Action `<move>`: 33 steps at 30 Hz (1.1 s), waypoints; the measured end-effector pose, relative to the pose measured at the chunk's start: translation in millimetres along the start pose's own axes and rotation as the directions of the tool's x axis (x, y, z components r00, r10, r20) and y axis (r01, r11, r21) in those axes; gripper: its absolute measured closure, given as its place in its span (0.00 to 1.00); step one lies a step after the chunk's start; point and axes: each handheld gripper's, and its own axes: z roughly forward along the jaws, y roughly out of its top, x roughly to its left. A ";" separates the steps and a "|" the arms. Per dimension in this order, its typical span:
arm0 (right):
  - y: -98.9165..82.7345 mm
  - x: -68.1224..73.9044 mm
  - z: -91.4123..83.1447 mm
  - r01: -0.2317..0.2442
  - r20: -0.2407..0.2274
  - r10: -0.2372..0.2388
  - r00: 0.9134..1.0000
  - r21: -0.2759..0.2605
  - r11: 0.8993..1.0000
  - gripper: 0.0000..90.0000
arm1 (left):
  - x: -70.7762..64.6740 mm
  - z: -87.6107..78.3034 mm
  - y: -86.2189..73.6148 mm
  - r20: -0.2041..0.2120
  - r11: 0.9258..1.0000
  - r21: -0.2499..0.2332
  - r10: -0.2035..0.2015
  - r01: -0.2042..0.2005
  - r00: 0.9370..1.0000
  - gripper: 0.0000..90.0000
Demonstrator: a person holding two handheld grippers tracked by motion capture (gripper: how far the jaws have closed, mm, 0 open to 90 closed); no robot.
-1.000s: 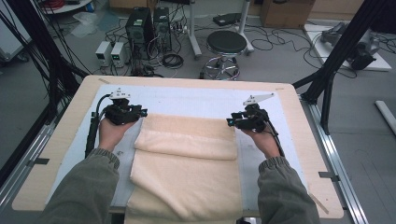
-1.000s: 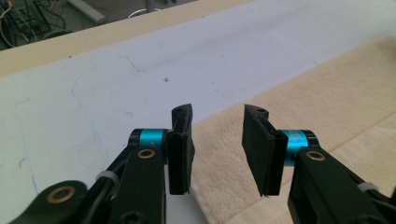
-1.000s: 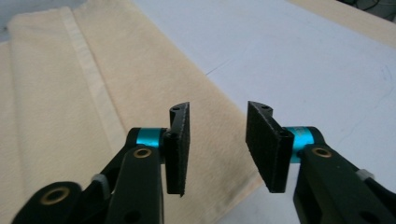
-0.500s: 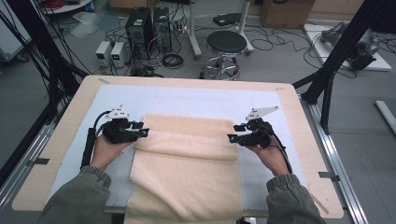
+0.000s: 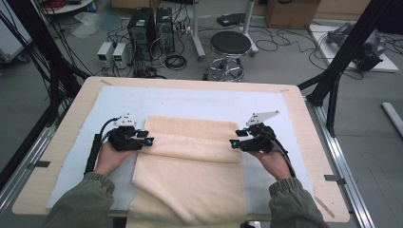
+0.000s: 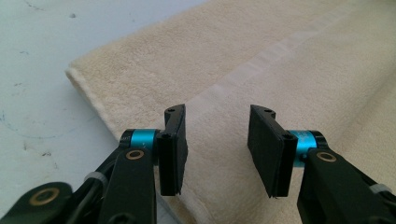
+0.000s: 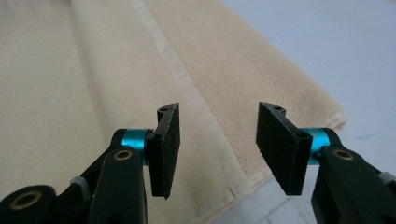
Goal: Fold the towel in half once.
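A cream towel (image 5: 190, 175) lies on the white mat (image 5: 190, 102), its far part folded back over itself and its near end hanging over the table's front edge. My left gripper (image 5: 144, 141) sits at the fold's left end. Its jaws have just been opening and stand open over the towel (image 6: 280, 56), with nothing between the pads (image 6: 173, 149). My right gripper (image 5: 234, 142) sits at the fold's right end. Its jaws have just opened wider, then eased in a little. They are open above the towel's hem (image 7: 187, 84), gripping nothing.
The wooden table (image 5: 304, 114) has bare mat on both sides of the towel (image 6: 37, 93) (image 7: 336, 46). Black frame posts (image 5: 342, 61) stand at the table's left and right. A stool (image 5: 230, 45), computer boxes (image 5: 142, 23) and cables sit on the floor beyond.
Both hands have slid toward the person along the towel's sides and now rest at the ends of the fold. The jaws of both grippers stand wider apart.
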 end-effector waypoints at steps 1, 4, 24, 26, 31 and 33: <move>-4.0 0.2 -1.7 -0.002 0.004 0.002 1.000 -0.014 1.000 0.57 | -0.7 -0.3 -0.1 -0.002 1.000 0.000 0.000 0.000 1.000 0.63; -16.7 -0.1 -1.1 -0.030 -0.005 0.030 1.000 -0.018 0.999 0.56 | -1.8 0.3 -0.7 -0.003 1.000 -0.003 0.001 -0.001 1.000 0.63; -44.3 0.8 30.5 -0.076 -0.008 0.076 0.997 0.010 0.997 0.85 | -7.2 12.8 -12.9 -0.046 1.000 0.028 0.000 0.001 0.999 0.84; -43.2 2.2 31.2 -0.064 -0.004 0.064 0.998 0.011 0.998 0.90 | -8.4 13.3 -12.2 -0.052 1.000 0.026 0.001 0.000 0.999 0.89; -40.2 3.8 26.9 -0.043 -0.005 0.043 0.999 -0.004 0.999 0.94 | -6.7 5.9 -9.9 -0.039 0.999 -0.022 -0.042 0.041 0.998 0.95; -38.9 3.8 22.9 -0.039 -0.009 0.039 0.999 -0.023 0.999 0.95 | -7.4 0.2 -7.1 -0.034 0.997 -0.058 -0.048 0.046 0.998 0.95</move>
